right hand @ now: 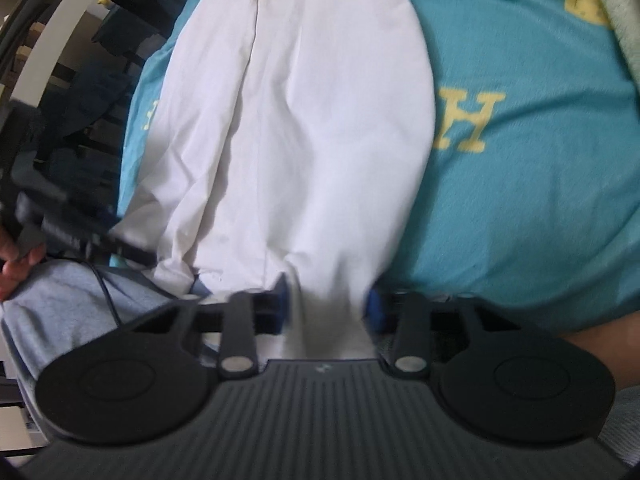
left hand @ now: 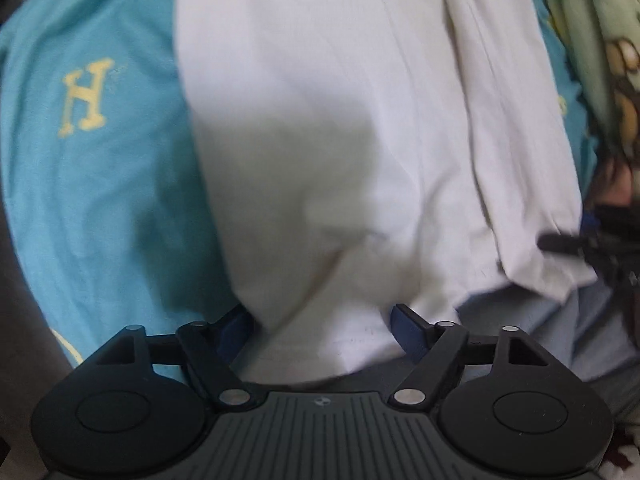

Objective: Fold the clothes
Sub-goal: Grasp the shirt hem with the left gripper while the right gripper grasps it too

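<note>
A long folded white garment (left hand: 320,128) (right hand: 288,128) lies lengthwise on a turquoise bedsheet (left hand: 100,184) (right hand: 540,200) printed with yellow letters. My left gripper (left hand: 322,332) stands open and wide, and the garment's near hem lies between its blue pads (left hand: 408,330). My right gripper (right hand: 328,308) is open by a narrower gap, with the near end of the white cloth bunched between its pads (right hand: 376,308). The pads look blurred. Each gripper also shows in the other's view, at the garment's near corner: the right gripper (left hand: 560,242) and the left gripper (right hand: 120,248).
Light blue fabric (left hand: 540,328) (right hand: 68,300) lies by the garment's near corner. A pale green printed blanket (left hand: 600,60) sits at the bed's side. Dark shelving and white slats (right hand: 60,40) stand past the bed's edge. A hand (right hand: 20,264) holds the left tool.
</note>
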`<state>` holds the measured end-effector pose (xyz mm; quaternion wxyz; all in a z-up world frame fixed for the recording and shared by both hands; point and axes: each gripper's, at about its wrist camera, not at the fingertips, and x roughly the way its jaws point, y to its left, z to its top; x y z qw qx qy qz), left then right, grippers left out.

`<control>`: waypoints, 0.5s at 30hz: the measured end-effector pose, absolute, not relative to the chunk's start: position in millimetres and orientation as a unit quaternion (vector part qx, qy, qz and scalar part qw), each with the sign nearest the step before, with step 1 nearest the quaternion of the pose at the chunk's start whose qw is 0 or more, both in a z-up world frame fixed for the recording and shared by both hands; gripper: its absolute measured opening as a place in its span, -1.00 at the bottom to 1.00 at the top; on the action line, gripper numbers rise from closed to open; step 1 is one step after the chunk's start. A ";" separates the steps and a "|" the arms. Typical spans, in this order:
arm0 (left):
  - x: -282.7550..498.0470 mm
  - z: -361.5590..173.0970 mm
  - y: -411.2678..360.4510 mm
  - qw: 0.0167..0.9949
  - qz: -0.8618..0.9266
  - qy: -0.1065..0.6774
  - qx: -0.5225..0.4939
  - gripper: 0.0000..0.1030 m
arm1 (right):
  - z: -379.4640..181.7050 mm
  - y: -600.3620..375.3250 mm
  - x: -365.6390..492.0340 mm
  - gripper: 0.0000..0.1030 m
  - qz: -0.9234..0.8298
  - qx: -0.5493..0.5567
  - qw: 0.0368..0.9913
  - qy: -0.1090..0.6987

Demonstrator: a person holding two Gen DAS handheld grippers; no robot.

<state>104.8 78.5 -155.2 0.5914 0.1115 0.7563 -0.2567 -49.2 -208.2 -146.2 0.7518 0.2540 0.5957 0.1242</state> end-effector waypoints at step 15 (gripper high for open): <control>49.2 -3.4 124.7 0.756 -0.274 0.588 -0.085 -0.85 | -57.2 -261.6 -64.9 -0.80 0.136 0.299 0.808 0.490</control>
